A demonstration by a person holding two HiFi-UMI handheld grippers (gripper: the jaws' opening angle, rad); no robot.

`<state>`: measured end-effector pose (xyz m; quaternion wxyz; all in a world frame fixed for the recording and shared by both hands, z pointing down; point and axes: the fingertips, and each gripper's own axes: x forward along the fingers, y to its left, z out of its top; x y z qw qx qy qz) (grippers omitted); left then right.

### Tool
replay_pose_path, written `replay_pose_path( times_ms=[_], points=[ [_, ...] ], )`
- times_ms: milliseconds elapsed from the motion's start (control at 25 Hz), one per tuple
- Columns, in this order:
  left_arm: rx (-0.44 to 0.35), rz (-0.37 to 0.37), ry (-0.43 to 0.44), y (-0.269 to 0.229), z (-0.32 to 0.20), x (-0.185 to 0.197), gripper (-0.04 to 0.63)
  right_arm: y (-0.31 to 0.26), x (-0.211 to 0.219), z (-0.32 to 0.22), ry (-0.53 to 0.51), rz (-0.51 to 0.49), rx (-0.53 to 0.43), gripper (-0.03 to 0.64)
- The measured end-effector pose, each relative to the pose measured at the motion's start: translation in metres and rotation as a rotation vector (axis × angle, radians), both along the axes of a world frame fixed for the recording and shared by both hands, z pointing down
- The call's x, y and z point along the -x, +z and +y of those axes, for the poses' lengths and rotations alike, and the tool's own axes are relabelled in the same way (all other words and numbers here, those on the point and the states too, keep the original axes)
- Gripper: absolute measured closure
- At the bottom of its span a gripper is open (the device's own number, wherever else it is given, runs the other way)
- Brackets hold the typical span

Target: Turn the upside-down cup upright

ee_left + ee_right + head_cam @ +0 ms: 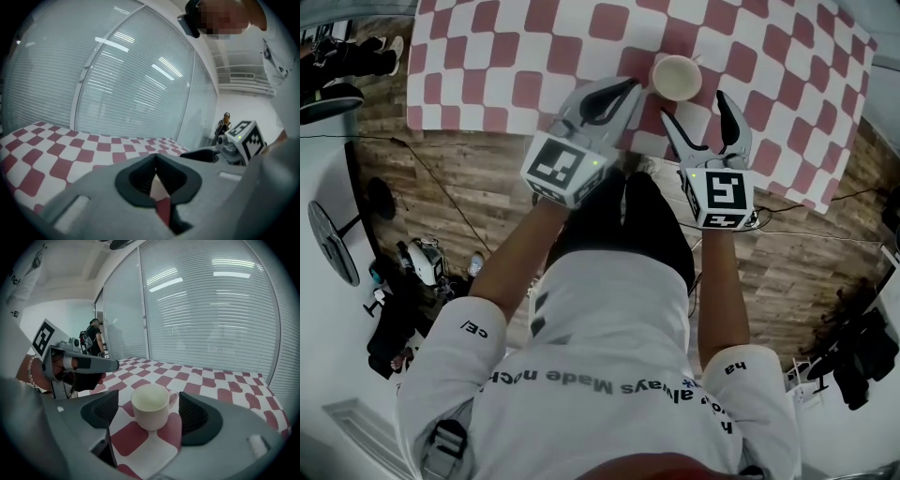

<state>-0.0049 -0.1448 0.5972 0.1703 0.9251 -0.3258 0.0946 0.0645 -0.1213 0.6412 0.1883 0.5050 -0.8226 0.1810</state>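
Note:
A cream cup [677, 77] stands mouth-down on the red-and-white checked tablecloth [487, 56], near the table's front edge. In the right gripper view the cup [151, 408] shows its flat base on top and its handle to the right. My right gripper [694, 105] is open, and its pads [101, 411] stand on either side of the cup without touching it. My left gripper [630, 87] is shut with nothing in it, just left of the cup; its closed tips [156, 157] hover over the cloth.
The table's front edge [581, 131] runs close under both grippers, with wooden floor [797, 253] below it. A glass wall with blinds [211, 315] rises behind the table. A person [96, 336] stands far off at the left.

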Motion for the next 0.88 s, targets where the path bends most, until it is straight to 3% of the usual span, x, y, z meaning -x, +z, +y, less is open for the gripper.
replay_pose_path(
  times_ms=[880],
  points=[
    [0.043, -0.014, -0.027, 0.078, -0.032, 0.002, 0.591, 0.070, 0.013, -0.033, 0.018, 0.004, -0.011, 0.173]
  ],
)
